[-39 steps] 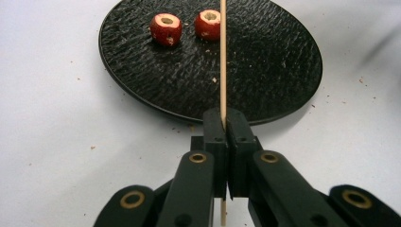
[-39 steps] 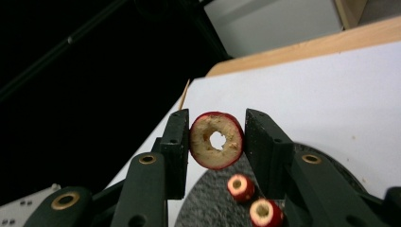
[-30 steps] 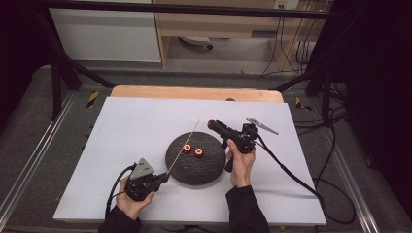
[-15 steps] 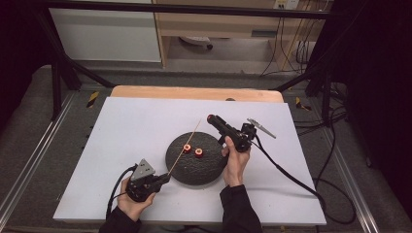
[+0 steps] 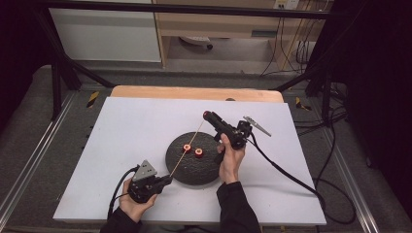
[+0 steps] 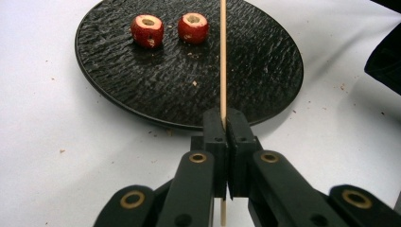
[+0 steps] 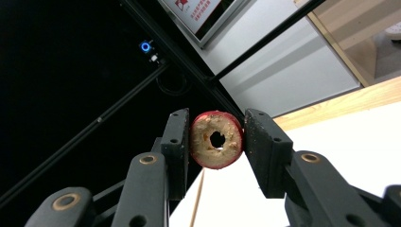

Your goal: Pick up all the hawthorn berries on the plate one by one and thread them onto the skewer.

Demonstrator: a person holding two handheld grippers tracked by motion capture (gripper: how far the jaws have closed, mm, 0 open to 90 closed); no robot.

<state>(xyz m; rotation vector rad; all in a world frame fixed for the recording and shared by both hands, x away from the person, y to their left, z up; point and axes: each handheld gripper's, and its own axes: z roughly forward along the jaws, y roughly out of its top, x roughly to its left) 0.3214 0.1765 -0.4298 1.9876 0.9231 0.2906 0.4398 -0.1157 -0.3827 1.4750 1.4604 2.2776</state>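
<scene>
You're working in a lab-style recording bay: a white table ringed by black frame bars, loose cables trailing at one o'clock, a white cabinet at eleven, grey carpet underneath.

A white desk with a pale wooden strip along its far edge is seen. On it a round plate of black, rough-rippled texture is found, dotted with pale crumbs. Two fruit rings on the plate are coloured deep red outside and cream around their holes. The skewer is light tan. A third ring, red-skinned with beige, brown-flecked flesh, is shown between the black jaws of the right claw. The left claw is black as well, with brass-coloured rivets, and a grey three-cornered plate is carried on top.
</scene>
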